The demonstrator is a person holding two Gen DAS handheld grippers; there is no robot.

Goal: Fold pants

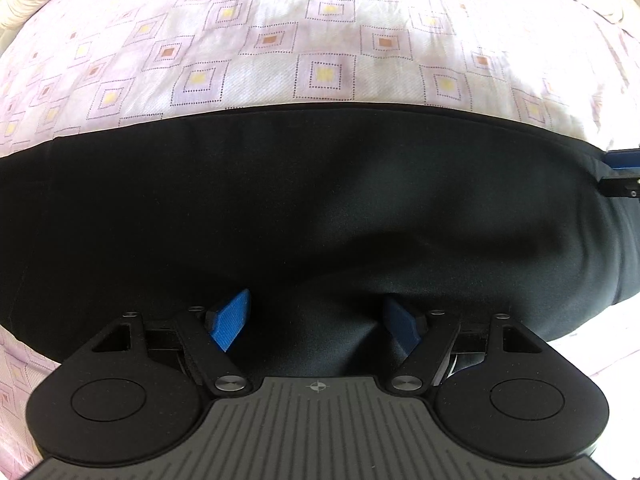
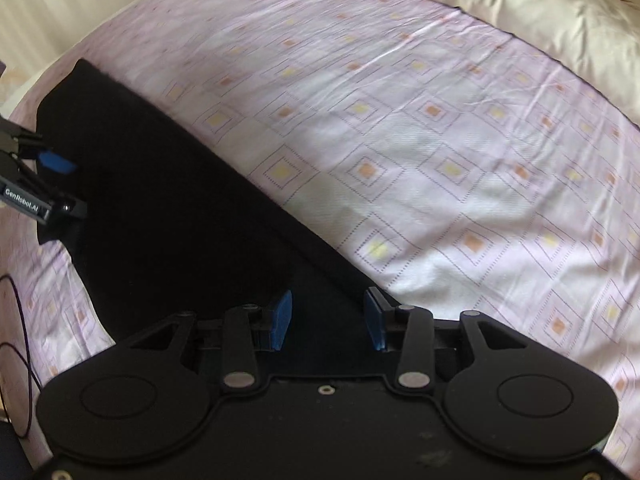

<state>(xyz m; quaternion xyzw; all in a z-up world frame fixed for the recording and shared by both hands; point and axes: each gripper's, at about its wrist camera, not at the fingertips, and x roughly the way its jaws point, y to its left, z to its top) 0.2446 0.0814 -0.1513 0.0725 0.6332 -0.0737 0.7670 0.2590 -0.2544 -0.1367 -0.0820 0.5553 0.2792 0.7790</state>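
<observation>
Two blue-padded handheld grippers, left (image 1: 316,320) and right (image 2: 327,320), hover with jaws parted and nothing held over limp black fabric pants (image 1: 280,208) lying on a lilac square-patterned bedsheet (image 1: 320,40); hems and edges look the best places to grip.

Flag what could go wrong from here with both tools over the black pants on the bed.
1. The left gripper has open jaws with a raised ridge of the black pants between them; closing may pinch only the top layer.
2. The right gripper, jaws apart, sits at the pants' edge next to the patterned sheet, so it could catch sheet too.
</observation>
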